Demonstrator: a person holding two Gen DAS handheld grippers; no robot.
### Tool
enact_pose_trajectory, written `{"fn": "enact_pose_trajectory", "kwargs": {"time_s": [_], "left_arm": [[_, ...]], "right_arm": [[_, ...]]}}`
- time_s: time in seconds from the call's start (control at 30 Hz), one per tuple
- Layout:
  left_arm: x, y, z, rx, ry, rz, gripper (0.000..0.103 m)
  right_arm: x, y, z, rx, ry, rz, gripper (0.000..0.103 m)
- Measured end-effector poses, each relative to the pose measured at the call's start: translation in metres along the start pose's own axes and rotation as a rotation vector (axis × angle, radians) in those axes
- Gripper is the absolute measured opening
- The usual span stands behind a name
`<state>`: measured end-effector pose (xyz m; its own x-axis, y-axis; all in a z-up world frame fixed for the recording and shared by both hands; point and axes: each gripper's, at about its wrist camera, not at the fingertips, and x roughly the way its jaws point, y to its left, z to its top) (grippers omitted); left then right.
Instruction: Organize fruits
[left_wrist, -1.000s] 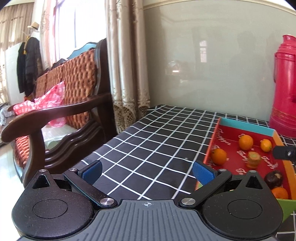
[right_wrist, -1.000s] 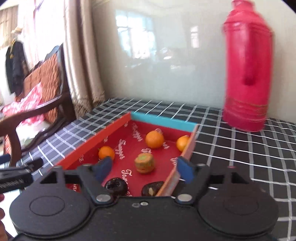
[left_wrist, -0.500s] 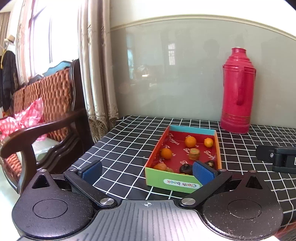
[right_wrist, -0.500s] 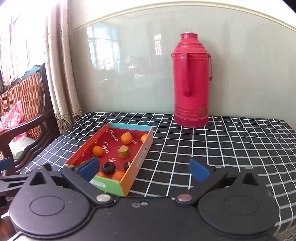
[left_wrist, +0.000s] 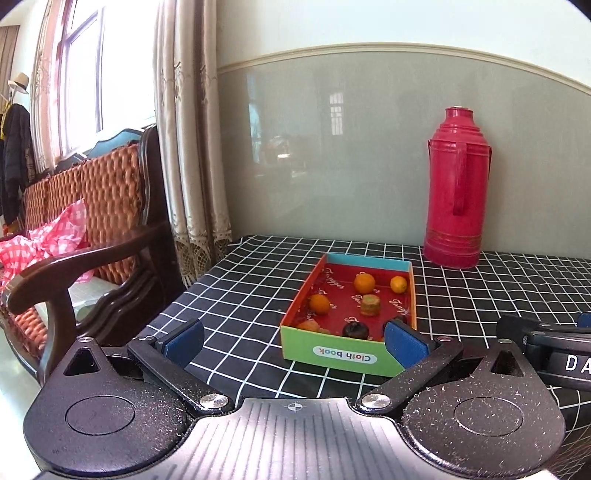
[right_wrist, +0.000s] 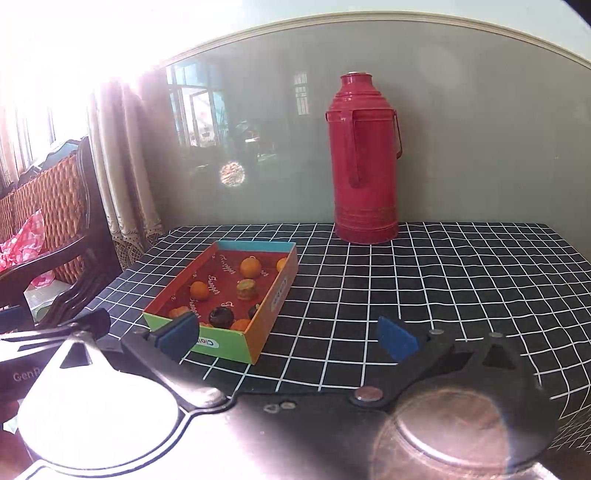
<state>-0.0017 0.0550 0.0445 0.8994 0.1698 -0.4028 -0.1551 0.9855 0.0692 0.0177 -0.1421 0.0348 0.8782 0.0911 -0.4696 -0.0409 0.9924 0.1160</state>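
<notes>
Both grippers have pulled back & up from the box since a sec ago; then my right one sat right over the fruit w/ jaws narrower, now the whole box shows in both views. Left gripper (left_wrist: 293, 341) is spread wide, nothing btwn the pads, hanging over the near edge of the bench (left_wrist: 240, 295). Right gripper (right_wrist: 288, 338) also spread to its widest, empty; its left pad overlaps the box's near corner in view only, not touching as far as I can tell.

Box (left_wrist: 343, 356) w/ red inside, green front reading "Cloth book", sits on the black checked bench cloth, left of centre. Inside: approx 3 oranges (left_wrist: 364, 283) toward the far half, a brownish-green cut piece (left_wrist: 370, 305) mid-box, a dark round fruit (left_wrist: 355, 329) & more orange bits near the front wall. Some partly hidden by the front wall & my pad.

Red thermos (right_wrist: 364, 158) stands upright at the back by the wall, well apart from the box. Wooden armchair (left_wrist: 92, 236) w/ pink checked cloth off the bench's left side.
</notes>
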Motion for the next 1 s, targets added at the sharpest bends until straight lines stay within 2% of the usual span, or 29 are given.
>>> {"fn": "enact_pose_trajectory", "kwargs": {"time_s": [1.0], "left_arm": [[0.0024, -0.0057, -0.0071, -0.004, 0.007, 0.009, 0.103]], "right_arm": [[-0.0053, 0.0041, -0.0047, 0.0, -0.009, 0.005, 0.097]]}}
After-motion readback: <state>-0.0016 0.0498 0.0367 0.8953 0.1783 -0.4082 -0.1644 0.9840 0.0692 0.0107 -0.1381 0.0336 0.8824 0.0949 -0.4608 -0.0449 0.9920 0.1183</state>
